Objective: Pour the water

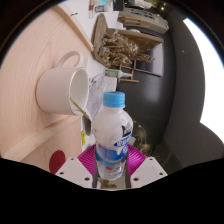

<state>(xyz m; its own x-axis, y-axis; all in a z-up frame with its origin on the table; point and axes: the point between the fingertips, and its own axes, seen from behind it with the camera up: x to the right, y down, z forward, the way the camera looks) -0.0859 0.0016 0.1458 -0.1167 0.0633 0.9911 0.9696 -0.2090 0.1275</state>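
The gripper (110, 165) is clamping the water bottle (111, 135) low on its body, both pink pads (92, 157) pressing in, and the bottle is standing upright just short of the white mug (62, 85) on the pale table (30, 145). That thin plastic is looking soft and probably slippery, so gripping mid-body, below the blue cap (115, 99), seems wisest.

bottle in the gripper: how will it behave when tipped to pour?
The bottle looks like thin clear plastic, so it may flex under the gripper. Its blue cap seems on, so nothing would pour yet. The white mug beyond is tilted, mouth toward it.
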